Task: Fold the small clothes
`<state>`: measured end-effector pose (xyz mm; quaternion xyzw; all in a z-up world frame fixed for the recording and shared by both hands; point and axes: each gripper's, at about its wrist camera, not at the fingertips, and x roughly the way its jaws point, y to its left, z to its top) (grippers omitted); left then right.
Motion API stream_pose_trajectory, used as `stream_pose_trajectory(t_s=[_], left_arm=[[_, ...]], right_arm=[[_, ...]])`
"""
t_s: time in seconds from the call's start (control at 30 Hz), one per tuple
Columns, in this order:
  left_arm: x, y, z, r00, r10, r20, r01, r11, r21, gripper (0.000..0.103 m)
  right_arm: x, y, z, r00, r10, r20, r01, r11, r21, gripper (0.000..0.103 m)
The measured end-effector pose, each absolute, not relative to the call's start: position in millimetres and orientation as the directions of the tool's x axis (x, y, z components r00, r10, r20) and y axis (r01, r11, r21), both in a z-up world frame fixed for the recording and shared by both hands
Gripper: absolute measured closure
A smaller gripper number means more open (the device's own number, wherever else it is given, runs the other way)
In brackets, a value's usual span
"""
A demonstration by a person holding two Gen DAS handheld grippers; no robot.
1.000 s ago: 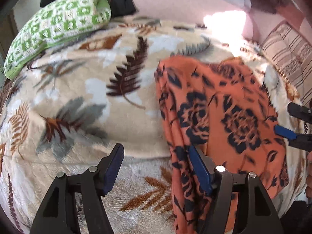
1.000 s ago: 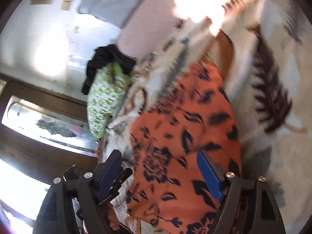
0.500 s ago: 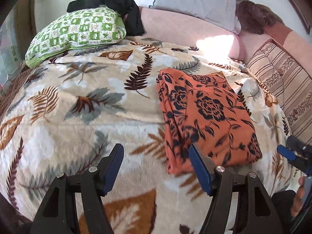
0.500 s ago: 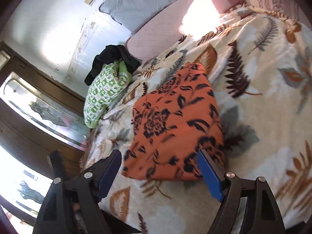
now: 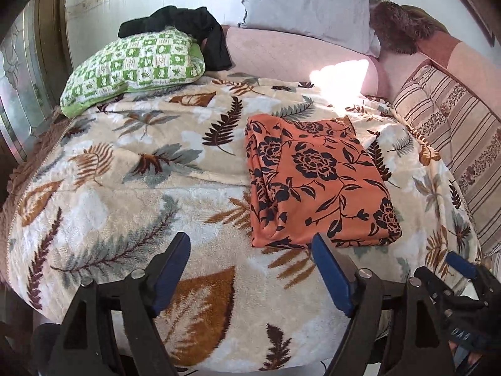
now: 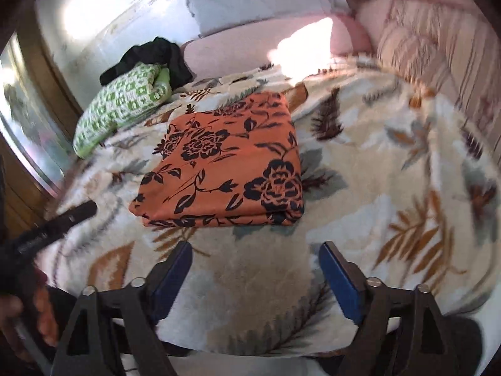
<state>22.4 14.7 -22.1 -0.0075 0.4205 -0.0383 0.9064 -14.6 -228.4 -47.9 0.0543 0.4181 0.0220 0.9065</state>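
Note:
An orange cloth with dark flower print [image 5: 316, 181] lies folded into a neat rectangle on the leaf-patterned blanket [image 5: 125, 188]; it also shows in the right wrist view [image 6: 225, 163]. My left gripper [image 5: 250, 260] is open and empty, held back over the bed's near edge, apart from the cloth. My right gripper [image 6: 255, 264] is open and empty, also drawn back from the cloth's near edge. The right gripper's tip shows at the lower right of the left wrist view [image 5: 463, 269].
A green-and-white checked pillow [image 5: 134, 69] with a black garment [image 5: 188, 28] on it lies at the back left. A grey pillow [image 5: 307, 9] and pink headboard cushion [image 5: 281, 56] stand behind. A striped cushion [image 5: 454, 134] lines the right side.
Both grippers have let go of the orange cloth and pulled back toward the bed's near edge. The cloth now lies flat and folded.

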Motion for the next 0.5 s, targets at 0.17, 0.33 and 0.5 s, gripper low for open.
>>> stream_pose_trajectory(t_s=[0.17,0.33,0.5], left_arm=[[10.3,18.6,-7.7,0.667,-0.031,-0.744,0.029,0.999,-0.016,0.016],[3.5,23.8,-0.9,0.672,-0.037,-0.739,0.005,0.999,-0.045,0.016],[0.5,18.9,3.4,0.675,-0.035,-0.737,0.019,0.999,-0.030,0.014]], right_arm=[[-24.0,-205.8,-37.0,0.667,-0.055,-0.743,0.009,0.998,-0.065,0.003],[-31.9,-198.8,-20.9,0.696,-0.072,-0.715,0.002,0.995,-0.099,0.003],[-33.5,-199.9,-15.0,0.702,-0.068,-0.709,0.007,0.996,-0.088,0.003]])
